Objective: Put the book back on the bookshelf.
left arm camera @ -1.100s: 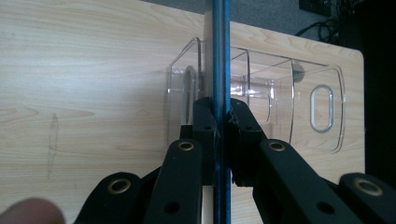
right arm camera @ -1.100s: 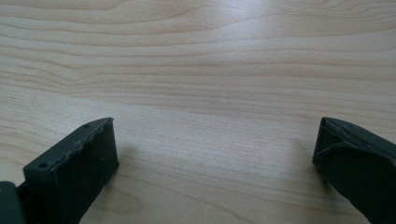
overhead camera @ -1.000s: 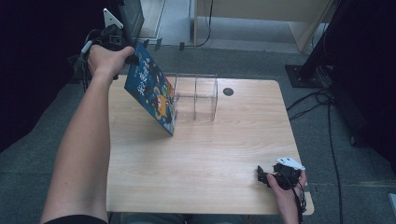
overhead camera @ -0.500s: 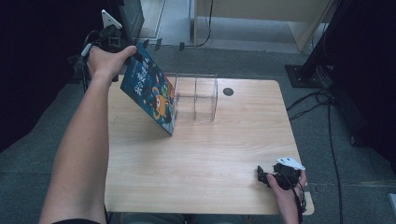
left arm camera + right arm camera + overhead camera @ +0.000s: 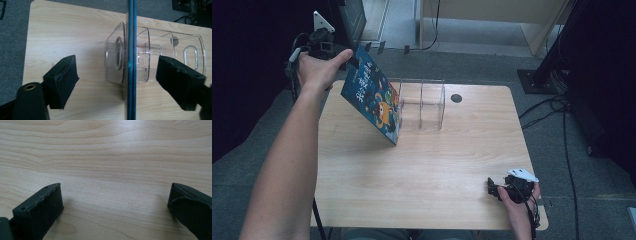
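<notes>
left gripper [image 5: 116,83]: i've just been opening my jaws; thin blue picture book [image 5: 373,100] between them, unpressed, leaning on clear plastic organiser [image 5: 422,102].
right gripper [image 5: 115,207]: jaws spread, empty, on pale wooden table [image 5: 422,165].

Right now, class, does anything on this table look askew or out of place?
Yes: the blue picture book leans steeply, its bottom corner on the table beside the clear organiser. The left gripper has just been opening, its pads off the book between them, so the book looks unsupported.

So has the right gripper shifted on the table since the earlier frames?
No. In the high view the right gripper sits by the table's near right edge, jaws open, exactly where it was in both earlier frames.
</notes>
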### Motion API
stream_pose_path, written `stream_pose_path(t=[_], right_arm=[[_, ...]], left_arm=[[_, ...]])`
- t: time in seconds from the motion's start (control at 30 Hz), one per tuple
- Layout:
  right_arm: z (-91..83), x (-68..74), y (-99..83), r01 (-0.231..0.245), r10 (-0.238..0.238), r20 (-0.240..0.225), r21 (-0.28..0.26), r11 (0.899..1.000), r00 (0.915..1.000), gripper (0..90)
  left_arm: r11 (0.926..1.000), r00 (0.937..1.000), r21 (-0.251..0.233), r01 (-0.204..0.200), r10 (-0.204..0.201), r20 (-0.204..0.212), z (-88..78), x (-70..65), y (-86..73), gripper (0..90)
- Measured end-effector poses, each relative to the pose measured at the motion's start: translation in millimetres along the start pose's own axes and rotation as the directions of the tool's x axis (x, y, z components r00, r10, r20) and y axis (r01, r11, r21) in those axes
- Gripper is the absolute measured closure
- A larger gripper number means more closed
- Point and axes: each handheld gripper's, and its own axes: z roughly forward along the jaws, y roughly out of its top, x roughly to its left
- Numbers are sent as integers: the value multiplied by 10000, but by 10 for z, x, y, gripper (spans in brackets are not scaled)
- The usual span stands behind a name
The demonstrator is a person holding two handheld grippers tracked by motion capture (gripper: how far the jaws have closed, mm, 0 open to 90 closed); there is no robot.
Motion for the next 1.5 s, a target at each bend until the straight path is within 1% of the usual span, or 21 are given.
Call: stream_pose_path(t=[0.07, 0.17, 0.27, 0.3, 0.37, 0.43, 0.47, 0.53, 0.6, 0.83, 0.93, 0.97, 1.03, 1.1, 1.13, 1.2, 1.3, 1.5], right_arm=[[0, 0, 0, 6, -6, -2, 3, 10000, 10000, 0], [0, 1, 0, 5, -5, -1, 3, 10000, 10000, 0], [0, 1, 0, 6, -6, -2, 3, 10000, 10000, 0], [0, 1, 0, 7, -7, -2, 1, 10000, 10000, 0], [0, 1, 0, 5, -5, -4, 0, 10000, 10000, 0], [0, 1, 0, 2, -2, -5, -5, 10000, 10000, 0], [1, 1, 0, 1, -1, -7, -6, 10000, 10000, 0], [0, 0, 0, 4, -4, -7, -5, 10000, 10000, 0], [0, 1, 0, 3, -3, -4, -6, 10000, 10000, 0], [0, 1, 0, 2, -2, -6, -4, 10000, 10000, 0], [0, 1, 0, 0, 0, -7, -4, 10000, 10000, 0], [0, 1, 0, 2, -2, -6, -3, 10000, 10000, 0], [0, 0, 0, 7, -7, -4, 2, 10000, 10000, 0], [0, 0, 0, 6, -6, -3, 5, 10000, 10000, 0], [0, 0, 0, 6, -6, -2, 4, 10000, 10000, 0], [0, 0, 0, 5, -5, -2, 6, 10000, 10000, 0], [0, 0, 0, 5, -5, -3, 6, 10000, 10000, 0], [1, -1, 0, 15, -15, -1, -5, 10000, 10000, 0]], left_arm=[[10000, 9999, -10, -12, 12, 158, -19, 22, -34, 137], [9996, 9980, -204, 201, -189, 600, -75, 65, -82, 123], [9991, 9976, -305, 294, -274, 633, -122, 87, -125, 81], [9991, 9975, -321, 271, -249, 660, -136, 91, -141, 75], [9993, 9970, -301, 207, -184, 748, -151, 87, -178, 28], [9995, 9969, -272, 173, -152, 769, -160, 82, -198, 18], [9991, 9969, -396, 144, -113, 783, -186, 75, -242, 0], [9991, 9975, -409, 55, -26, 706, -208, 65, -283, 0], [9993, 9986, -381, -56, 76, 519, -228, 64, -321, 0], [9986, 9978, -450, -274, 300, 585, -291, 106, -470, 0], [9984, 9983, -439, -357, 377, 445, -289, 129, -551, 0], [9984, 9981, -387, -417, 434, 436, -284, 140, -577, 0], [9986, 9986, -303, -439, 448, 280, -269, 155, -630, 0], [9983, 9983, -267, -510, 517, 263, -264, 163, -655, 0], [9983, 9981, -144, -570, 573, 204, -259, 174, -702, 0], [9981, 9978, -36, -623, 623, 214, -263, 178, -742, 0], [9972, 9972, 118, -736, 735, 120, -293, 173, -786, 0], [9950, 9952, 246, -971, 967, 150, -386, 155, -850, 0]])
